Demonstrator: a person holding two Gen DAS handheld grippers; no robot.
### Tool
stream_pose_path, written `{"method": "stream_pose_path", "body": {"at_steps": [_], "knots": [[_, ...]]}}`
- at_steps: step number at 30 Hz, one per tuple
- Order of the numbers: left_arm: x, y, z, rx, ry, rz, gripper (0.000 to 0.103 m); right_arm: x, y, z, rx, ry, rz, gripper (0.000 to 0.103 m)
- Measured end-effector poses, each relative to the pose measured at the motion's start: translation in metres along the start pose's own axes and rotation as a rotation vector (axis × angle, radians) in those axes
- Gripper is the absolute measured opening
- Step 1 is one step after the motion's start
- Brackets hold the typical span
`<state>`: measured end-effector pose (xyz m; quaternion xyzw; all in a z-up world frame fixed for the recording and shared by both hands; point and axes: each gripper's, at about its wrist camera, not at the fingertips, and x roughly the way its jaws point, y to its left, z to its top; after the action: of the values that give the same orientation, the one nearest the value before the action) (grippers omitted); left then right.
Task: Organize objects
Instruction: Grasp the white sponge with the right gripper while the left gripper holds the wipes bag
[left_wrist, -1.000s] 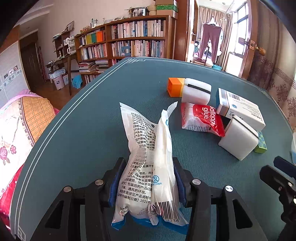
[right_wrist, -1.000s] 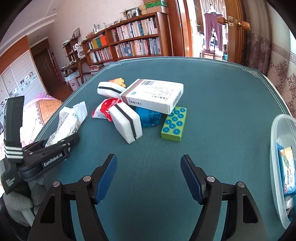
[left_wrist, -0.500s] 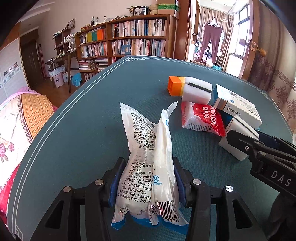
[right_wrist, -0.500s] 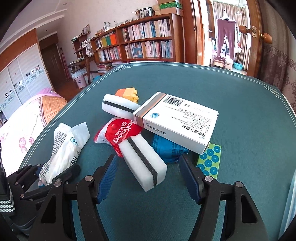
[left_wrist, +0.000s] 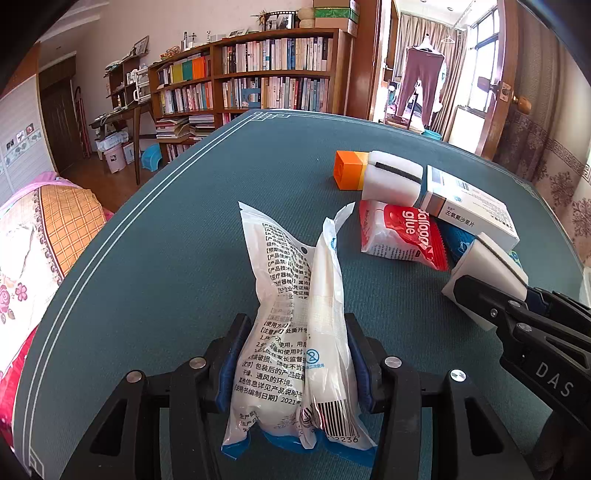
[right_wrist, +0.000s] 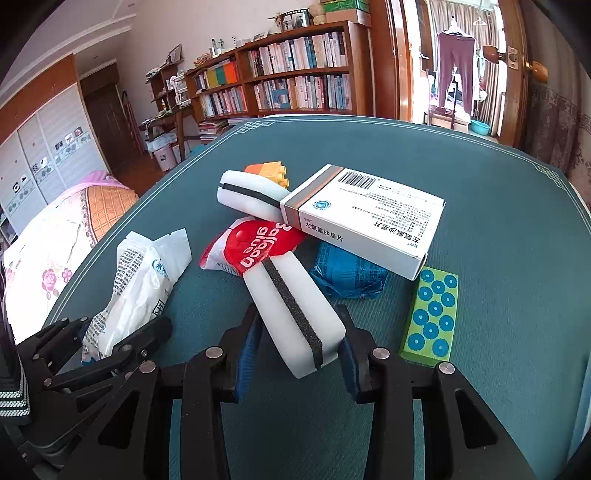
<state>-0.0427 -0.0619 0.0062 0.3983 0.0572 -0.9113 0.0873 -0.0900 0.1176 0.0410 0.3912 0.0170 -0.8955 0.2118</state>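
So the left tongs (left_wrist: 293, 360) are clamped on a white printed pouch (left_wrist: 295, 317) standing on the teal tabletop (left_wrist: 166, 266). Over on the right, the right tongs (right_wrist: 299, 350) have just been closing around the near white sponge (right_wrist: 295, 314), pads right at its sides. Only the right wrist view shows the green studded block (right_wrist: 432, 317) and the blue packet (right_wrist: 347, 275) under the medicine box (right_wrist: 369, 218); the left view barely catches them.
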Motion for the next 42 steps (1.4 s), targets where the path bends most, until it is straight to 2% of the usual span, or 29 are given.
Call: {"method": "stream_pose_path", "body": {"at_steps": [23,33,42], "knots": [[-0.005,-0.007,-0.002,0.018,-0.016,0.022,0.053,-0.072,-0.028,-0.045,0.130,-0.051,-0.021,0.040],[-0.010,-0.017,-0.007,0.054,-0.015,0.021,0.053,-0.094,-0.048,-0.061,0.169,-0.059,-0.051,0.040],[-0.021,-0.041,-0.017,0.118,-0.018,-0.001,0.053,-0.113,-0.063,-0.071,0.175,-0.072,-0.065,0.040]]}}
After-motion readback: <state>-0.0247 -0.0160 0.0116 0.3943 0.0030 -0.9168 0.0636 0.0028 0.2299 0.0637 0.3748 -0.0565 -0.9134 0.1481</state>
